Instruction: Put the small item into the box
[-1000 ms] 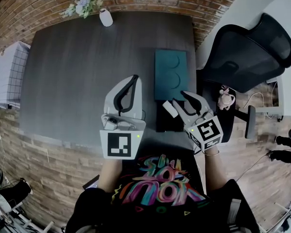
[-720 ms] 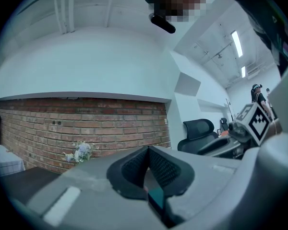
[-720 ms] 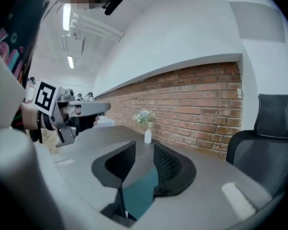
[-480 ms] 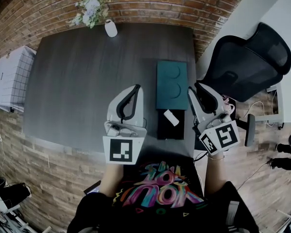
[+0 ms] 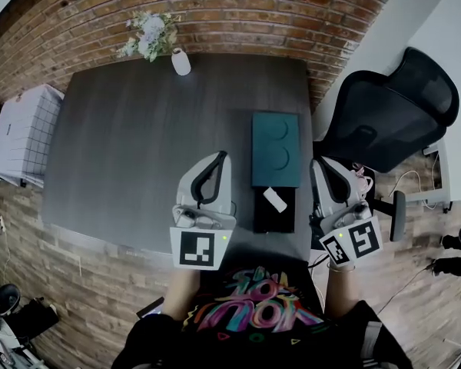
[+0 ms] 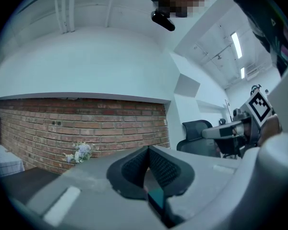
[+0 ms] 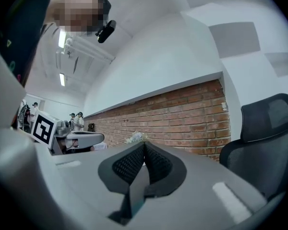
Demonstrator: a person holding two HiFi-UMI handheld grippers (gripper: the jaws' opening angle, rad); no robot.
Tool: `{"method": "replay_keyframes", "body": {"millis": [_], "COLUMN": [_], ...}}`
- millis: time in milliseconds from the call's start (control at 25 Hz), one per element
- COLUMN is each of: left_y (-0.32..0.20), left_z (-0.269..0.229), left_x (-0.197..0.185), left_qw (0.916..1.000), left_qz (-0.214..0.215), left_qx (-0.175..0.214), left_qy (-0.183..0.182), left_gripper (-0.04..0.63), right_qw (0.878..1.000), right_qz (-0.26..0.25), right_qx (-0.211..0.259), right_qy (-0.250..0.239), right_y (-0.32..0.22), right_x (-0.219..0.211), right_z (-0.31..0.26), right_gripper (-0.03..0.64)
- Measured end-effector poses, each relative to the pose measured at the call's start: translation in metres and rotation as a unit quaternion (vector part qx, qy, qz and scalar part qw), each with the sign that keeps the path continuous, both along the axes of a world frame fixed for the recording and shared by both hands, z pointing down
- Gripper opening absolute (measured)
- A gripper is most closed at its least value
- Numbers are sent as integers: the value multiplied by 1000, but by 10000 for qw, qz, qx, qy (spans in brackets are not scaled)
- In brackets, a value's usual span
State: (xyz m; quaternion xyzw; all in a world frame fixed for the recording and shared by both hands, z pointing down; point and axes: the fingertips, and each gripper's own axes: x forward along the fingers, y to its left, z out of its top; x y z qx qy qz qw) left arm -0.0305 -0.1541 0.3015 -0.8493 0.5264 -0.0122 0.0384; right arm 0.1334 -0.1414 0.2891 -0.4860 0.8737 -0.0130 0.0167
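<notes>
The small white item (image 5: 274, 200) lies inside the open black box (image 5: 275, 220) near the table's front edge. The teal lid (image 5: 275, 150) lies flat just behind the box. My right gripper (image 5: 321, 164) hovers to the right of the box, off the table's edge, pointing level. Its jaws have just been closing, and in the right gripper view they (image 7: 144, 145) meet with nothing between them. My left gripper (image 5: 221, 157) is held to the left of the box. In the left gripper view its pads (image 6: 148, 150) touch and hold nothing.
A dark grey table (image 5: 138, 144) stands against a brick wall (image 5: 238, 14). A white vase (image 5: 180, 61) with flowers is at the table's back edge. A black office chair (image 5: 392, 118) is on the right, and a white gridded cabinet (image 5: 19, 133) on the left.
The right gripper let go of the white item in the box, rose and drew off to the box's right, and its jaws closed. The left gripper hardly moved.
</notes>
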Motion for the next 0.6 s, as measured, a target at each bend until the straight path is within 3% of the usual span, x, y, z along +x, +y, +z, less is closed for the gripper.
{"method": "replay_keyframes", "body": {"millis": [600], "left_y": [-1], "left_z": [7], "left_x": [5], "left_qw": [9998], "left_qz": [112], "left_qx": [-135], "left_qy": [-34], "left_gripper": [1], "right_qw": [9997], "right_qz": [151], "right_qx": [-122], "right_qy": [140], "right_y": [4], "right_x": [7], "right_z": [10], "right_gripper": [2]}}
